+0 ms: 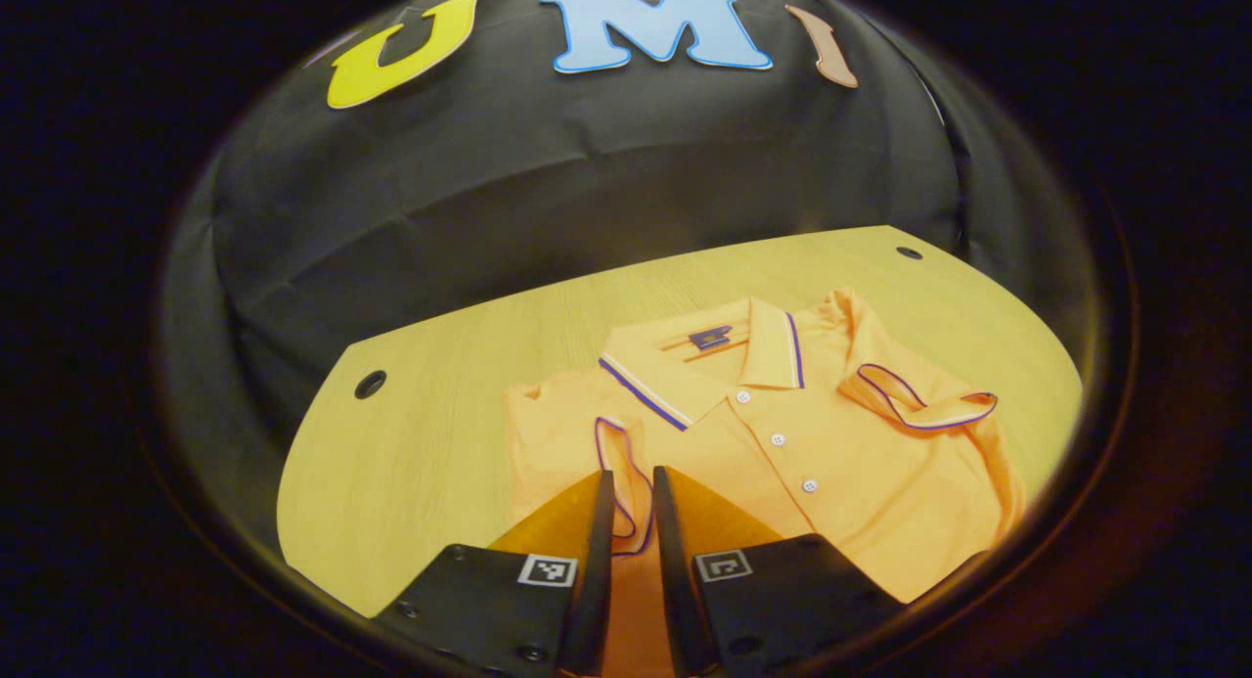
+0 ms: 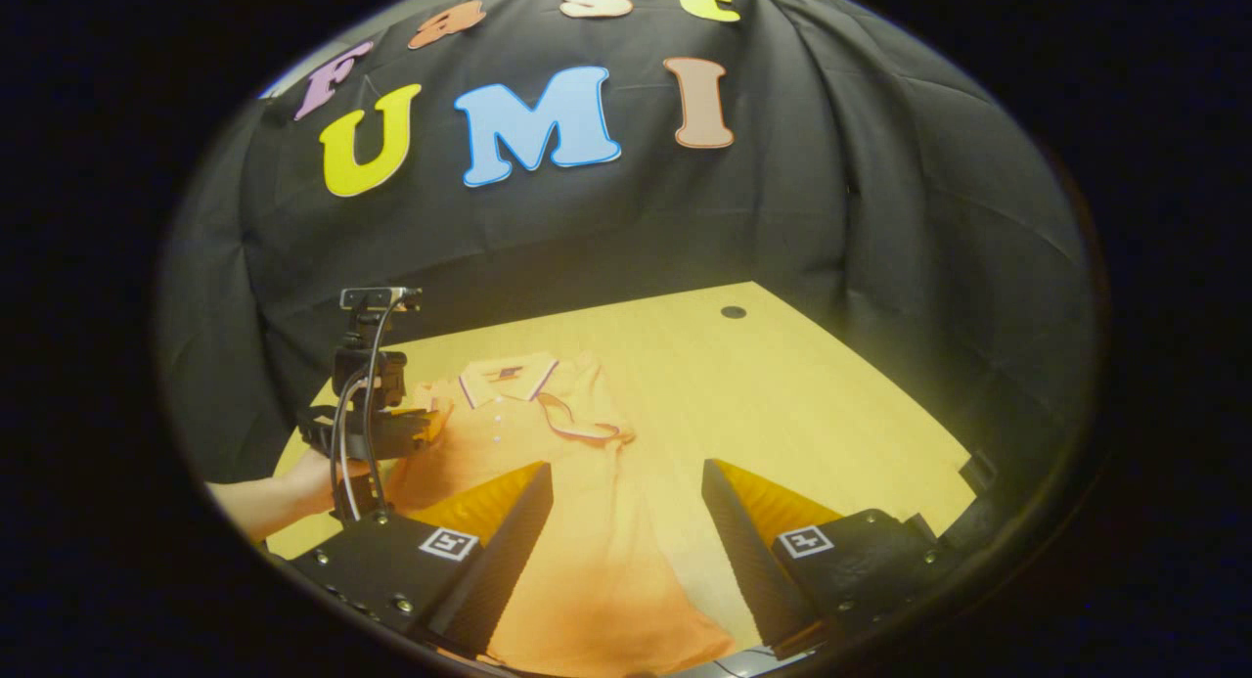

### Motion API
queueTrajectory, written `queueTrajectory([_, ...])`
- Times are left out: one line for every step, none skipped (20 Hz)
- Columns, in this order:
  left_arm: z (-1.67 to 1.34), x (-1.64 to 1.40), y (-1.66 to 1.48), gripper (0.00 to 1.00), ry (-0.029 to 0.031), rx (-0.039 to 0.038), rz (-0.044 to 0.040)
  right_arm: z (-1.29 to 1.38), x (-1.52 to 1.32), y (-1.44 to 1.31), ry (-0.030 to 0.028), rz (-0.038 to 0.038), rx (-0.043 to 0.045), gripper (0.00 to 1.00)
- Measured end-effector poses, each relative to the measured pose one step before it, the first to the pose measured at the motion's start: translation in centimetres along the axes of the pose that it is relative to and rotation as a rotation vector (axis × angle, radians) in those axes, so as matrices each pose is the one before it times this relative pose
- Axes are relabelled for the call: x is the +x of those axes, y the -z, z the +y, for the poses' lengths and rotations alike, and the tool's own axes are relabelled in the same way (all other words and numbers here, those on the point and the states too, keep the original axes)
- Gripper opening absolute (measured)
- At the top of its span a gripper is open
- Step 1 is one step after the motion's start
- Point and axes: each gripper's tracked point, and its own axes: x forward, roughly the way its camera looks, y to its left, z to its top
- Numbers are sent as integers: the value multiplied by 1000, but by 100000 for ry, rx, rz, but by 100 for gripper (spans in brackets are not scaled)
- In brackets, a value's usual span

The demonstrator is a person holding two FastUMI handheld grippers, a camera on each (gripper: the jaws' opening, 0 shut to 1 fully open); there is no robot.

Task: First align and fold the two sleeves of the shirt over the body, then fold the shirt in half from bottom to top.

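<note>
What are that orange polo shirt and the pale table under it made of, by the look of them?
The orange polo shirt looks like soft knit cloth, probably cotton: matte, creasing into folds, with striped trim on the collar and sleeve cuffs and small pale buttons that are likely plastic. The pale table looks like wood or wood-look laminate: fine straight grain lines, a smooth low sheen, and round dark holes near its edge.
</note>
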Motion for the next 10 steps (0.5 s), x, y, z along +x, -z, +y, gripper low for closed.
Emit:
queueTrajectory([-337,-508,-43,45,1272,177,-206,23,7,477,-378,627,-461,95])
queueTrajectory([-344,-683,79,60,748,354,14,-65,-128,245,-400,501,-454,95])
queueTrajectory([-145,-785,14,65,385,545,-317,0,-53,456,-454,494,-419,95])
queueTrajectory([-607,-951,-45,79,1612,-348,-369,-16,-72,273,-688,531,-391,95])
queueTrajectory([-352,-1093,4,85,792,-724,-509,38,15,494,-871,705,-336,95])
queueTrajectory([-453,-1092,227,94,1146,-944,-227,146,-26,465,-1581,890,-218,95])
queueTrajectory([-523,-1133,400,98,999,-1297,344,362,58,634,-2237,962,-97,95])
queueTrajectory([-534,-1199,597,99,943,-1542,634,245,-38,595,-2049,1107,-118,95])
queueTrajectory([-427,-1210,683,99,580,-1622,484,-21,-68,551,-970,426,-173,95])
queueTrajectory([-353,-1201,780,100,506,-1538,556,6,-91,484,-1072,407,-574,95])
